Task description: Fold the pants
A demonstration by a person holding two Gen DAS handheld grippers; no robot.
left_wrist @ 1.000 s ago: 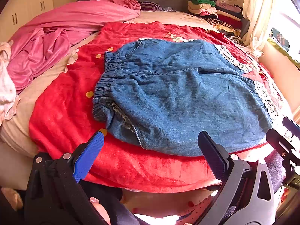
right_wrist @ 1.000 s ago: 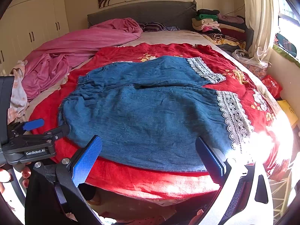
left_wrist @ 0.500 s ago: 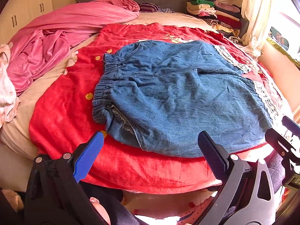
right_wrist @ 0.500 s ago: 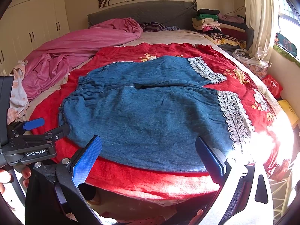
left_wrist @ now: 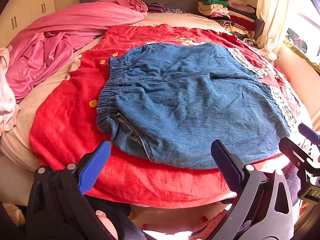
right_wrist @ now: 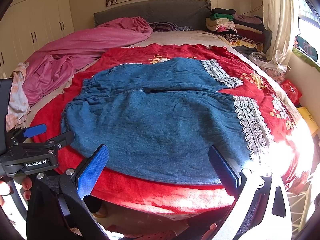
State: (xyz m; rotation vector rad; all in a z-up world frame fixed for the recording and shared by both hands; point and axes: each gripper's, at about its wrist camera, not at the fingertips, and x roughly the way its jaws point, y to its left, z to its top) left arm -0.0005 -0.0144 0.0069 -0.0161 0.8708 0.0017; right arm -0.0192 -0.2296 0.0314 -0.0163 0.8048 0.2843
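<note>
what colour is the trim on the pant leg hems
White lace trim on the blue denim pants; clearest in the right wrist view.

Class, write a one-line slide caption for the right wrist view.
Open right hand-held gripper poised before denim pants spread flat on a red blanket.

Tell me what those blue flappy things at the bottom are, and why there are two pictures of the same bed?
Those are grabbers that a person holds, one in each hand. Each has a tiny camera looking out between its two blue fingers, so you get two pictures. One picture is from the left gripper, the other from the right gripper. Both are wide open and hold nothing. You can even see the left one from the side in the right picture. On the bed, on a red blanket, lie blue denim pants spread flat, with white lace cuffs on the legs. A pink blanket is bunched farther back, and folded clothes are stacked by the headboard.
</note>
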